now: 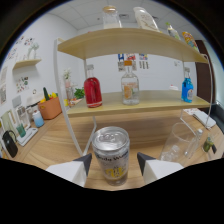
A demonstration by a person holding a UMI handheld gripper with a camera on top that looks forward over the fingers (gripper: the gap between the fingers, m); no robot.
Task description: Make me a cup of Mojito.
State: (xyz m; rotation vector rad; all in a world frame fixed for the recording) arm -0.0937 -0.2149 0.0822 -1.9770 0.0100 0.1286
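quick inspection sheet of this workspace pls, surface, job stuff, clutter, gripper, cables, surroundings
surface: wooden counter with a two-level wooden shelf at its back
job's things: silver can upright between the gripper's fingers; clear glass beside it; red bottle, clear bottle and blue bottle on the lower shelf
clutter: orange pot; more bottles on the top shelf, too small to tell
gripper: fingers at either side of the can; contact cannot be told
cables: nothing seen
surroundings: white wall with small pictures

Honestly nothing readable here; the silver can (111,155) at 6 o'clock has a label, but its lettering is just a blur.
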